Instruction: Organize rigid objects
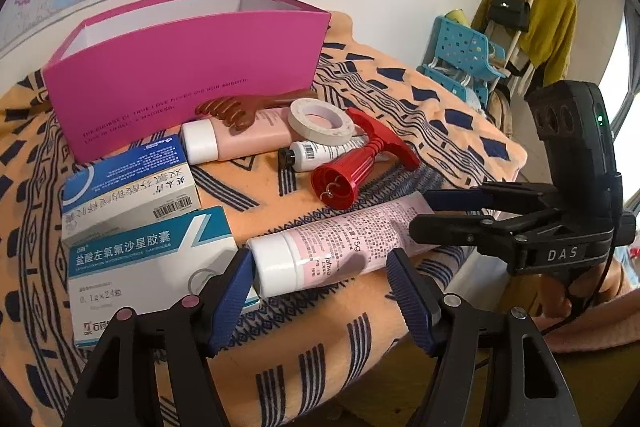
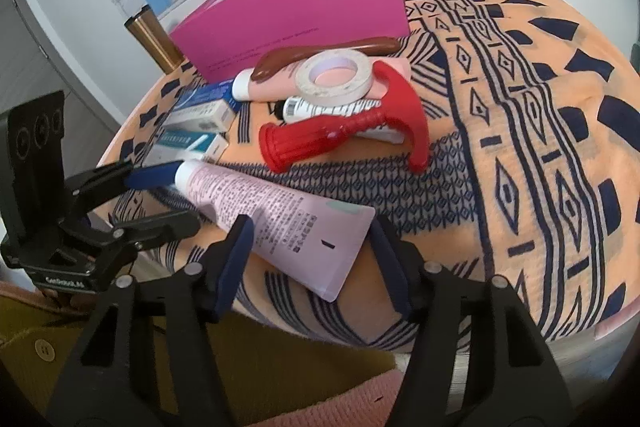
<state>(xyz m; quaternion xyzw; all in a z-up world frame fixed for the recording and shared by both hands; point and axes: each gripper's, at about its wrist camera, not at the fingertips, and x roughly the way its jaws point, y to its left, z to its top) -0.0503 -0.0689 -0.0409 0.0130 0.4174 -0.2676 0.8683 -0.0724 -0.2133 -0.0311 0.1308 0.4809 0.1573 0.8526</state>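
Both ends of the pale pink tube [image 1: 340, 247], lying near the table's front edge, are bracketed, the cap by the left gripper [image 1: 320, 291] and the crimped tail by the right gripper [image 2: 312, 259], with jaws part-closed, apparently for a level lift toward the magenta box [image 1: 180, 75], though firm pad contact cannot be told.

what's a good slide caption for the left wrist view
Both grippers bracket the pink tube on the patterned blanket: left gripper at its cap, right gripper at its tail.

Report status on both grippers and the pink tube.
Left gripper straddles pink tube at cap end, right gripper at crimped end. Contact unclear. Red corkscrew lies close behind; pink box beyond.
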